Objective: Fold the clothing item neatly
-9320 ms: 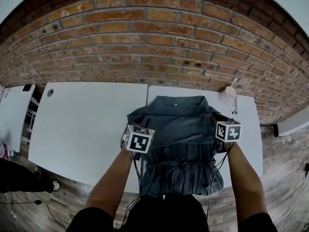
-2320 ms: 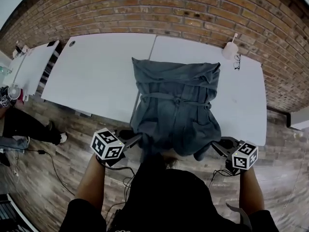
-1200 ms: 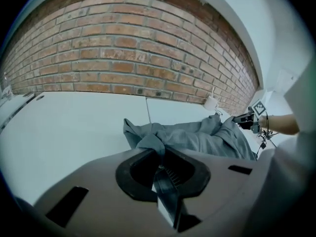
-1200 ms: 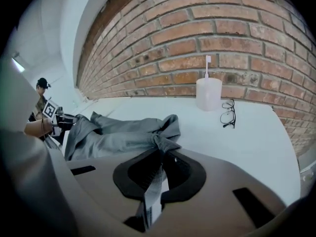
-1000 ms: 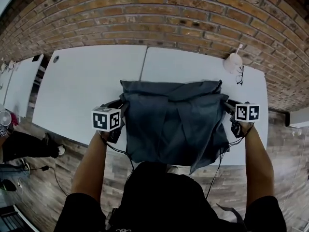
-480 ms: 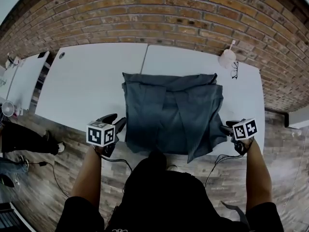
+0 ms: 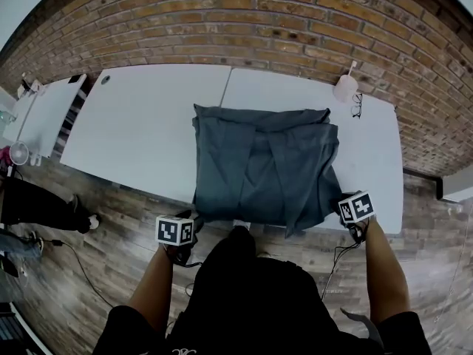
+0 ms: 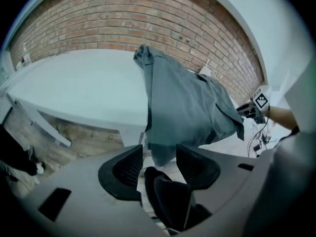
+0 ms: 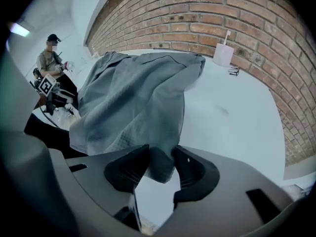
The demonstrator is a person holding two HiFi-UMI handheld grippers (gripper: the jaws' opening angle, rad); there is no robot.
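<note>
The grey garment (image 7: 262, 172) lies folded into a rough rectangle on the white bench (image 7: 140, 124), across the seam where its two tops meet and well short of the brick wall (image 7: 259, 28) behind. Its far edge is fairly straight. Its near edge reaches the front lip of the bench, and the near corner on my right spills over that lip in a loose point. My left claw (image 8: 159, 151) sits just off the near left corner, in front of the bench and over the wooden floor (image 7: 96, 228), tipped steeply downward. Its jaws have just been opening and now stand well apart with nothing pinched. In the left gripper view the overhanging hem hangs just beyond their tips. My right claw (image 9: 160, 152) is at the near right corner, also pointing down. Its jaws have likewise just been opening, and the drooping corner of cloth hangs in the gap between them, loose rather than squeezed. Far back on the right of the bench stand a small white cup (image 7: 344, 89) and a pair of glasses (image 7: 356, 106), both well apart from the garment.
</note>
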